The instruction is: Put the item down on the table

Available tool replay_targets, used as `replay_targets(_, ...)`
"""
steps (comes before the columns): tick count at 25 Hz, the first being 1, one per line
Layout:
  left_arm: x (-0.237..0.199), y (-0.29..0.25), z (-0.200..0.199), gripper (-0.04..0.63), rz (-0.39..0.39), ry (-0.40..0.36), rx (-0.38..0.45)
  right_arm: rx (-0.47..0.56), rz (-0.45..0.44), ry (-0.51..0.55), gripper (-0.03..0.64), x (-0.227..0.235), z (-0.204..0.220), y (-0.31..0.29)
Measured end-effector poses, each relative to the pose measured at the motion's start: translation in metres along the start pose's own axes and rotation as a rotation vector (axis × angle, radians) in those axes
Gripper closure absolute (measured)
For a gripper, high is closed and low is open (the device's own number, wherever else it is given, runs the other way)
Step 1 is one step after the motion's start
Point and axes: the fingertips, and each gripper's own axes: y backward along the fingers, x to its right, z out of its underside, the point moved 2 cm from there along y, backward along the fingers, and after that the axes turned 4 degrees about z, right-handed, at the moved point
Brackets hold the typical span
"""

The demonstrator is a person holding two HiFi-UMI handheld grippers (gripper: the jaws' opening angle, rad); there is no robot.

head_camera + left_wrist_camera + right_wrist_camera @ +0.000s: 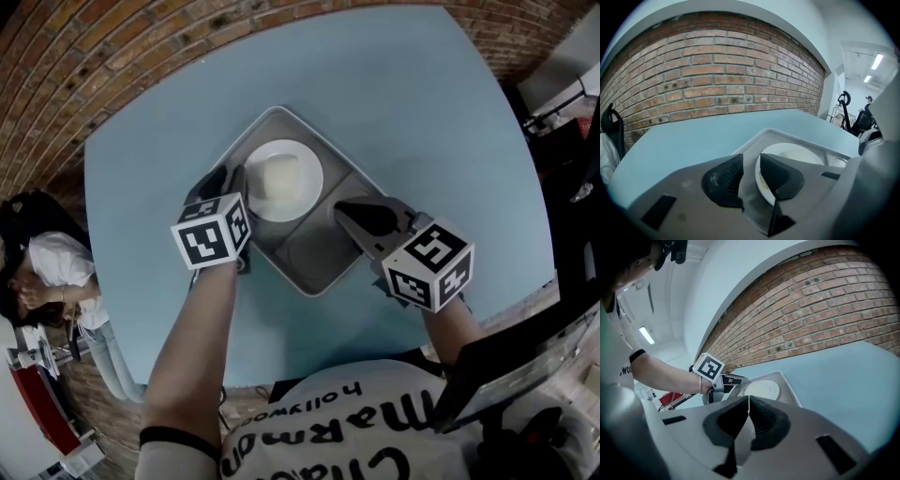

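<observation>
Left tool (751,163), right tool (748,403) pinch tray (314,267) holding plate (306,156).

Compartmented grey tray (314,251) bearing white plate (311,169)

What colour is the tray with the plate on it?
Light grey; the head view shows the tray best.

Ahead of me runs a brick wall (717,79), filling the whole far side. Off to my left, close by that wall, is a person in a white top (54,267) and pale jeans. Lower on that side stands something red (42,417); I cannot tell what it is. To my right there is dark equipment (574,169) with cables. Further off that way, strip lights (876,61) shine on a white ceiling, with a black stand (843,102) below them.
</observation>
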Motion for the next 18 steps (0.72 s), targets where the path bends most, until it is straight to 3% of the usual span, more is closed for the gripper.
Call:
replay_targets(6,0.008,0.033,0.002,0.499,0.018,0.12,0.117,-0.018,-0.019,0.05,0.606,-0.005,-0.004,0.005)
replay_targets(13,0.069,0.108,-0.026,0.499,0.237,0.194,0.327,-0.004,-0.078,0.139,0.606,-0.028,-0.025,0.015)
replay_targets(18,0.091,0.17,-0.008,0.5,0.349,0.183,0.351,0.017,-0.072,0.18,0.606,-0.047,-0.038,0.03)
